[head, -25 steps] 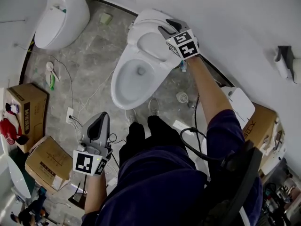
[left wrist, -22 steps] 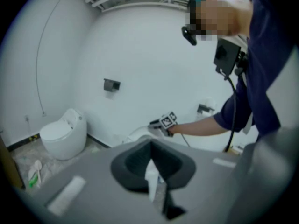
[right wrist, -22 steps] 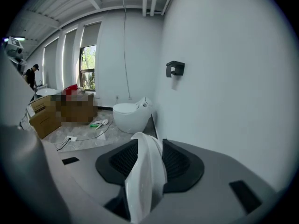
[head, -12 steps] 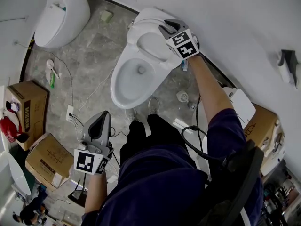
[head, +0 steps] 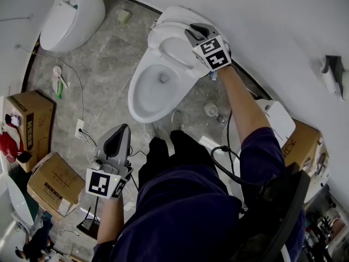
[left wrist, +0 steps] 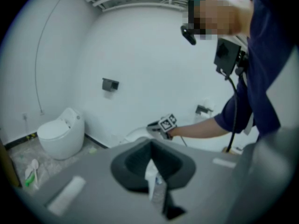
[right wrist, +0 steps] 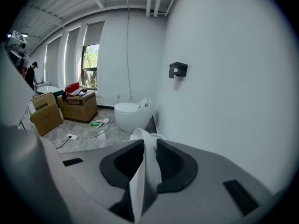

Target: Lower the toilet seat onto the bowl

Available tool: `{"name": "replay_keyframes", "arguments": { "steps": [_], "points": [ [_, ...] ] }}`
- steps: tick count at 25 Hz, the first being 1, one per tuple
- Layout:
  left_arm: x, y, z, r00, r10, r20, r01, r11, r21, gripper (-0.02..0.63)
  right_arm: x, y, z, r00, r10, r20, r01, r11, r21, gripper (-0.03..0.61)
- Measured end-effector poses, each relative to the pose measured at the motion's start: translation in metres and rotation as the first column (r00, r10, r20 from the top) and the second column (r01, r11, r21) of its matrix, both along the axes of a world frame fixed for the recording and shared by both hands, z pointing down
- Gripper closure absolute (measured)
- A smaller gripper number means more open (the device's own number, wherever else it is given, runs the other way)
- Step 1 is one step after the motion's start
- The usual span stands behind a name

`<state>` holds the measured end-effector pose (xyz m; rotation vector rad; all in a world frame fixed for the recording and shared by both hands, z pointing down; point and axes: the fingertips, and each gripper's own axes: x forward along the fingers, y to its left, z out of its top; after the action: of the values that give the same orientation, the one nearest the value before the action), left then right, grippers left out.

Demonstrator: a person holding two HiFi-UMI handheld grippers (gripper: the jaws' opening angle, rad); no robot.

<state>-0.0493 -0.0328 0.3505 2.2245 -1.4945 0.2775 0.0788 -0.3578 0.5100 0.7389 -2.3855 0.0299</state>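
Right gripper point(head: 194, 33) is up at the toilet seat point(head: 173, 49), and its fingers have just been closing. In the right gripper view they are clamped on the seat's thin white edge point(right wrist: 145, 169), which runs straight up between the dark pads. The seat stands raised at the back of the bowl point(head: 137, 107), leaning toward the white wall, so the bowl is open with its drain showing at the bottom. The person's right arm reaches across the toilet from the near side, with the marker cube on the side toward the arm.

Down low by the person's left leg, the left gripper point(head: 118, 132) hangs over the grey stone floor, well apart from the toilet. In the left gripper view its fingers point(left wrist: 140, 160) are drawn together with nothing between them, and the right gripper shows far off beyond them.

A second toilet point(head: 72, 14) sits along the wall at upper left. Two cardboard boxes point(head: 32, 121) stand at the left side of the floor.
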Motion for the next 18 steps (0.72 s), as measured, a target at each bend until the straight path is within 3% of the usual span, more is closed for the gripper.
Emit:
{"name": "replay_keyframes", "arguments": {
  "steps": [9,18],
  "points": [
    [-0.010,0.022,-0.006,1.000,0.002,-0.018,-0.001,1.000,0.020,0.613,-0.014,0.040,-0.008,1.000,-0.009,-0.020,0.010,1.000,0.016,0.502],
    [-0.033,0.053,-0.003,0.999,0.006,-0.041,-0.005,1.000,0.030,0.613,-0.045,0.100,-0.013,0.995,-0.056,-0.082,0.064,0.992,0.107,0.502]
  ]
}}
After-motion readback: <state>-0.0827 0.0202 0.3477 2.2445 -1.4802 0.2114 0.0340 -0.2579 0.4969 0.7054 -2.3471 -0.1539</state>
